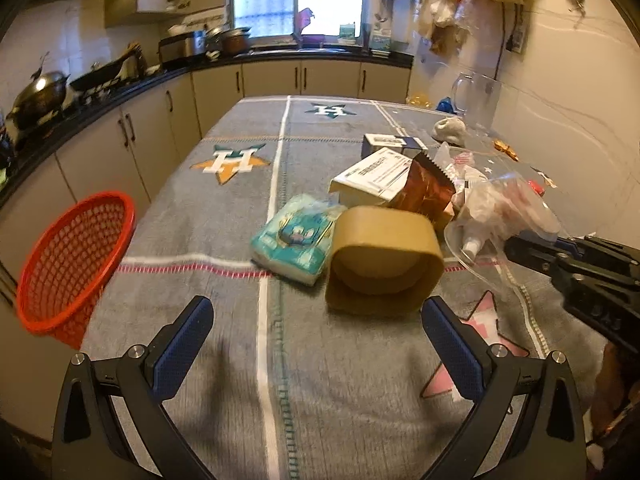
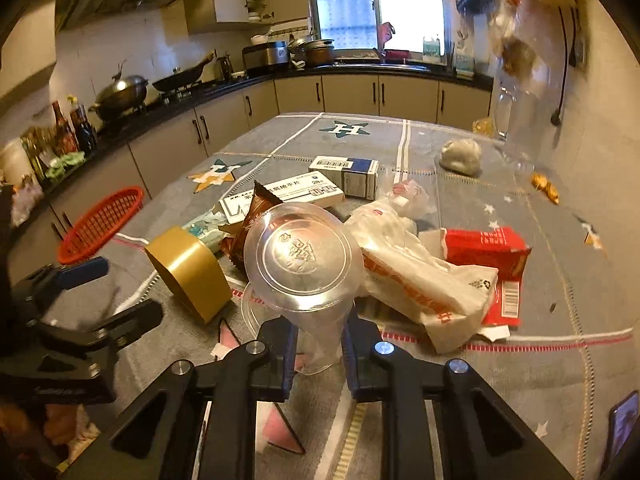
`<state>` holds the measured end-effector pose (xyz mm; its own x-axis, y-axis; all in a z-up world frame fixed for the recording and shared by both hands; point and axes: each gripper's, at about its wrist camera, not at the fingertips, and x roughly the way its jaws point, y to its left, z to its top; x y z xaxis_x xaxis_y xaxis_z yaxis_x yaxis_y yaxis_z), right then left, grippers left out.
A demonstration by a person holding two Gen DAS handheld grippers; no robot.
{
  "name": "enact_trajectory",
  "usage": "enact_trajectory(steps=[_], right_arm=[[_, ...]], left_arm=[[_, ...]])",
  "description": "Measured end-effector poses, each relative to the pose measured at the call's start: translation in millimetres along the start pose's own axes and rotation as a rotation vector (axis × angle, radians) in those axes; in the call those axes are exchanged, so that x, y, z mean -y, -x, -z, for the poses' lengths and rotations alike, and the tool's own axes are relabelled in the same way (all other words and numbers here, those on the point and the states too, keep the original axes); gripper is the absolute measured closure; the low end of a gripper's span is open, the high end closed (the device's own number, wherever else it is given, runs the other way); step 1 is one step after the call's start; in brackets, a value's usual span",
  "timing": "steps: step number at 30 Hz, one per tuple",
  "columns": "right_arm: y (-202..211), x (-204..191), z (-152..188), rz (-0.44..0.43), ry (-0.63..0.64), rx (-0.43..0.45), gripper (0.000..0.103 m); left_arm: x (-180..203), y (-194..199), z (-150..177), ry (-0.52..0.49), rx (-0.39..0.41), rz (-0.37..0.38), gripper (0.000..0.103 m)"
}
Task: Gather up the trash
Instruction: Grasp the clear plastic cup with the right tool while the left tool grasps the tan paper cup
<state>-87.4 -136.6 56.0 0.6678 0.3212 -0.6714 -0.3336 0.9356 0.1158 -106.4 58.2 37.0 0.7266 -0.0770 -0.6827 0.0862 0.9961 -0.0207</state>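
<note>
A grey tablecloth (image 1: 224, 216) with star patterns covers the table. At its left edge, about nine o'clock in the left wrist view, a red basket (image 1: 76, 264) leans tilted, its mouth facing the table. The trash lies in a loose heap toward the centre and right: a white flat box (image 2: 280, 196) at twelve o'clock from the right gripper, a second white and blue box (image 2: 346, 174) just beyond it, a crumpled white plastic bag (image 2: 420, 276) at two o'clock overlapping a torn red carton (image 2: 492, 256). A brown tape roll (image 1: 380, 264) stands on edge just ahead of the left gripper (image 1: 316, 344), whose jaws are spread wide and empty. Beside the roll at eleven o'clock lies a teal tissue pack (image 1: 296, 240). The right gripper (image 2: 318, 352) is clenched on a clear plastic cup (image 2: 304, 264), its bottom facing away, lifted over the heap.
</note>
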Motion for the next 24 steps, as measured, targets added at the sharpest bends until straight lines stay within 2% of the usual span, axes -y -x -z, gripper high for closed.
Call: enact_trajectory(steps=[3,8,13,18,21,24], right_arm=[[8.4,5.9,1.7,-0.037,-0.031,0.011,0.082],[16.6,6.4,6.0,-0.038,-0.035,0.028,0.082],[16.9,11.1,6.3,-0.041,-0.061,0.026,0.082],[18.6,13.8,4.7,-0.028,-0.066,0.033,0.082],[19.0,15.2,4.6,-0.022,-0.069,0.035,0.082],[20.1,16.0,5.3,-0.019,-0.070,0.038,0.082]], left_arm=[[1.2,-4.6,-8.8,-0.058,0.017,0.036,0.000],[-3.1,-16.7,-28.5,-0.143,0.022,0.090,0.000],[-5.7,-29.6,-37.9,-0.154,-0.008,0.188,0.002],[17.2,-26.7,-26.9,-0.193,-0.042,0.278,0.028],[30.7,-28.0,-20.0,-0.222,-0.077,0.314,0.052],[30.6,-35.0,-19.1,-0.202,-0.104,0.294,0.055]])
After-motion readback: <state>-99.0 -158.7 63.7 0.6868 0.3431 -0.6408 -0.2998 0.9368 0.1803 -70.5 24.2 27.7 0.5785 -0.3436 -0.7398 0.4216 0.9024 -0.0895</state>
